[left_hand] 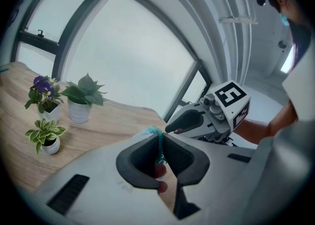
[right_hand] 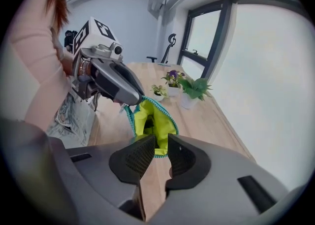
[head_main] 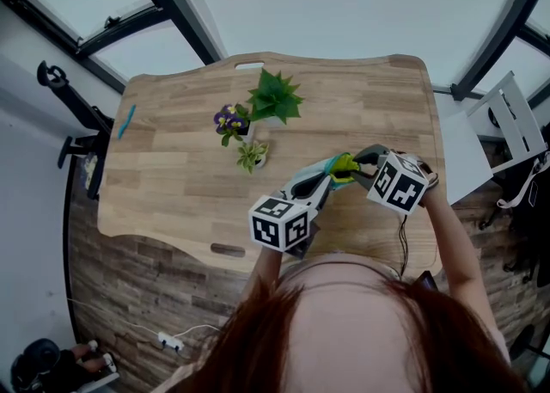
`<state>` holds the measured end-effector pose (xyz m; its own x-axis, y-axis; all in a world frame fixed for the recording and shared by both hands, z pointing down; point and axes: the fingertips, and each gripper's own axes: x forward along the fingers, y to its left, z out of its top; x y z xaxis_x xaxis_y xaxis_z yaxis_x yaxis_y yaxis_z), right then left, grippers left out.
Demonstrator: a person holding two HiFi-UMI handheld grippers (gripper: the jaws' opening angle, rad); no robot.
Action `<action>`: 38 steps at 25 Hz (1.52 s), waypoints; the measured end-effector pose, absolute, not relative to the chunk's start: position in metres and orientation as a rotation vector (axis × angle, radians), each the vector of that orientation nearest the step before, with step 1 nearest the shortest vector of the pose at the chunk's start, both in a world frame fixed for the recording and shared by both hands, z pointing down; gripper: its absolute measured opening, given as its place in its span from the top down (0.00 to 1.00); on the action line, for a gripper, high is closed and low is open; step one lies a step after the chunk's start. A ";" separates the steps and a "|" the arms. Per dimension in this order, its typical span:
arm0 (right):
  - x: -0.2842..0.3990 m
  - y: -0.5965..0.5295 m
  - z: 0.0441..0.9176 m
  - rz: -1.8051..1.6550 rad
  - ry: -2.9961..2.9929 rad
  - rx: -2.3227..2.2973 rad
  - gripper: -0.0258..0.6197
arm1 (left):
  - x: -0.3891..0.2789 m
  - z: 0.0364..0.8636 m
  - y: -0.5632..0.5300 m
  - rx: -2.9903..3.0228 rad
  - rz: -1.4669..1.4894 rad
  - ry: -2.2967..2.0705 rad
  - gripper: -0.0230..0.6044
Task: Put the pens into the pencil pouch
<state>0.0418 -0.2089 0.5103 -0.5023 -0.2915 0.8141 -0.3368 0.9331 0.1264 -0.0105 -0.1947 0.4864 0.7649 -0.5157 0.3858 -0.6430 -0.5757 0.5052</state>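
Left tongs [left_hand: 160,140]: ribbed black pads clenched on the teal zip edge of the pouch [right_hand: 150,115]. Right tongs [right_hand: 161,138]: released, pads apart at the gaping lime-lined mouth. Pouch held over the wood-grain bench [head_main: 180,176]. Slim blue pen [head_main: 126,121] lies at the far left edge.
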 end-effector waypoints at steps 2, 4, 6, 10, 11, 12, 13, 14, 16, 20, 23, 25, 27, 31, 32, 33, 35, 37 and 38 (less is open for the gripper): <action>0.043 -0.213 0.501 0.060 -2.169 0.518 0.88 | -0.016 0.485 -0.198 2.305 0.245 -0.887 0.93; 0.045 -0.215 0.495 0.062 -2.203 0.587 0.89 | -0.023 0.485 -0.200 2.293 0.231 -0.912 0.93; 0.046 -0.218 0.489 0.063 -2.228 0.647 0.91 | -0.029 0.485 -0.203 2.280 0.219 -0.935 0.93; 0.048 -0.220 0.483 0.083 -2.260 0.746 0.92 | -0.042 0.487 -0.203 2.260 0.204 -0.960 0.93; 0.047 -0.220 0.482 0.089 -2.266 0.763 0.92 | -0.045 0.488 -0.203 2.253 0.196 -0.966 0.93; 0.047 -0.220 0.481 0.093 -2.270 0.777 0.92 | -0.049 0.488 -0.204 2.243 0.184 -0.974 0.93; 0.045 -0.219 0.481 0.097 -2.274 0.788 0.92 | -0.053 0.488 -0.204 2.232 0.170 -0.984 0.93; 0.044 -0.217 0.481 0.101 -2.279 0.796 0.92 | -0.058 0.489 -0.203 2.221 0.156 -0.995 0.93; 0.040 -0.215 0.480 0.113 -2.293 0.814 0.92 | -0.067 0.490 -0.203 2.201 0.131 -1.016 0.93; 0.030 -0.211 0.477 0.161 -2.337 0.849 0.92 | -0.084 0.492 -0.199 2.167 0.096 -1.048 0.93; 0.022 -0.207 0.476 0.190 -2.362 0.860 0.92 | -0.095 0.494 -0.194 2.146 0.074 -1.069 0.93; 0.018 -0.204 0.477 0.204 -2.370 0.863 0.92 | -0.101 0.495 -0.189 2.133 0.065 -1.078 0.93; 0.015 -0.200 0.478 0.209 -2.372 0.868 0.93 | -0.107 0.497 -0.183 2.127 0.074 -1.085 0.93; 0.011 -0.194 0.476 0.216 -2.396 0.893 0.93 | -0.118 0.500 -0.175 2.108 0.079 -1.123 0.93; 0.010 -0.192 0.475 0.218 -2.406 0.901 0.94 | -0.121 0.501 -0.173 2.102 0.077 -1.134 0.93; 0.010 -0.191 0.473 0.218 -2.414 0.910 0.94 | -0.123 0.502 -0.171 2.097 0.075 -1.143 0.93; 0.009 -0.190 0.470 0.213 -2.428 0.928 0.94 | -0.127 0.502 -0.167 2.094 0.070 -1.157 0.93; 0.008 -0.188 0.467 0.196 -2.447 0.942 0.94 | -0.130 0.500 -0.165 2.094 0.058 -1.181 0.90; 0.008 -0.188 0.464 0.183 -2.457 0.947 0.94 | -0.132 0.498 -0.164 2.094 0.049 -1.194 0.87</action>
<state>0.0079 -0.1878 0.4645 -0.6349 -0.5933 0.4949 -0.6600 0.7495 0.0517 -0.1317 -0.1636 0.4985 0.5715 -0.7368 0.3612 -0.7640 -0.3170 0.5621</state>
